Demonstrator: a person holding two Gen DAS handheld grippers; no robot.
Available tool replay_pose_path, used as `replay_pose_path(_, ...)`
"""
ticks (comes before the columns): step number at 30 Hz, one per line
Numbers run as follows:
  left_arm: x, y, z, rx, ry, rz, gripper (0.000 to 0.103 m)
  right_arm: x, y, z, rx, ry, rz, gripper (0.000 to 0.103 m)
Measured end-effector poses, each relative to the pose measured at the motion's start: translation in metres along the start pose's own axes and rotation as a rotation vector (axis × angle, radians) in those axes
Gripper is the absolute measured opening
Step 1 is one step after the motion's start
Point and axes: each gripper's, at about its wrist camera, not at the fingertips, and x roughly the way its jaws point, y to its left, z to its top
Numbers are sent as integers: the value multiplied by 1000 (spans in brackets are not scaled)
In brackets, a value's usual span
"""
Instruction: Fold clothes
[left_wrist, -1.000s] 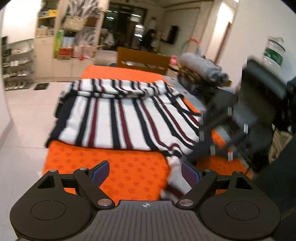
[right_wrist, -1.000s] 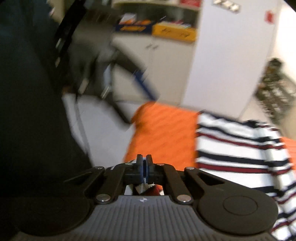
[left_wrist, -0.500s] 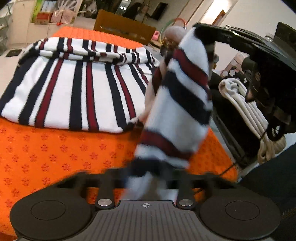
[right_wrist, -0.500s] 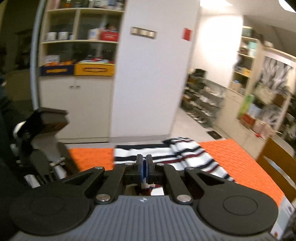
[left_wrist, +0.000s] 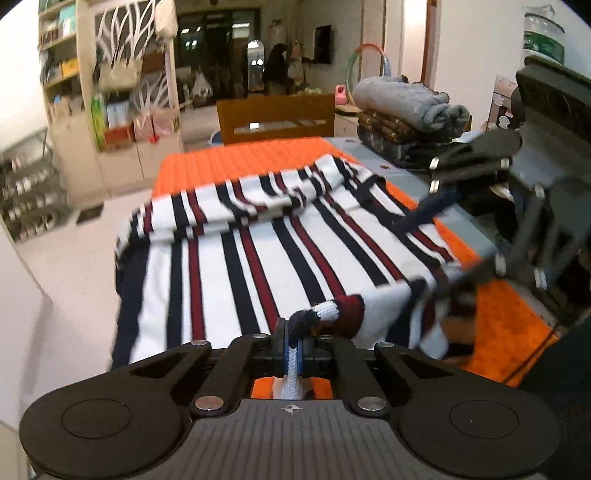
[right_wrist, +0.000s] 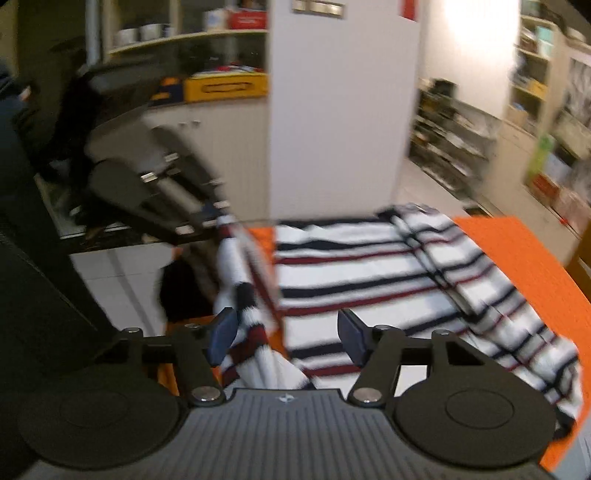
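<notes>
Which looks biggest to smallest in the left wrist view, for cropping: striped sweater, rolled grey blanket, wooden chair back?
1. Striped sweater, by far, though it lies nearest the camera.
2 and 3. Wooden chair back and rolled grey blanket look about alike; unranked.

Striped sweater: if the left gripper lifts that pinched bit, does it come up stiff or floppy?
Likely floppy: the striped sweater already droops and bunches beside the left gripper, shut on a narrow knit strip. Probably stretchy, as the knit looks loose. It may drag over the orange cover, since most of it lies flat there.
</notes>
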Motion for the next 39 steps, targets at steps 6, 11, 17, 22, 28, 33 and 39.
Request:
replay_pose_path(6,3,12,33,33,-52,2,7,38,20,17,-44,23,13,29)
replay_pose_path(11,10,28,40,47,-86,-19,33,26,7,27,65,-10,-119,5)
replay_pose_path(17,26,63,20,124,-37,-40,62,-2,-16,41,123,-48,-299,5)
replay_pose_path(22,51,97,-2,188,49,-16,62,-16,-35,43,200,-44,-419,5)
replay_pose_path(28,64,134,-33,245,142,-23,62,-29,-41,34,325,-21,-549,5)
replay_pose_path(33,77,148,-39,299,161,-47,52,-34,-36,24,403,-3,-635,5)
replay_pose_path(39,88,159,-40,355,148,-65,8,-38,-36,24,448,2,-706,5)
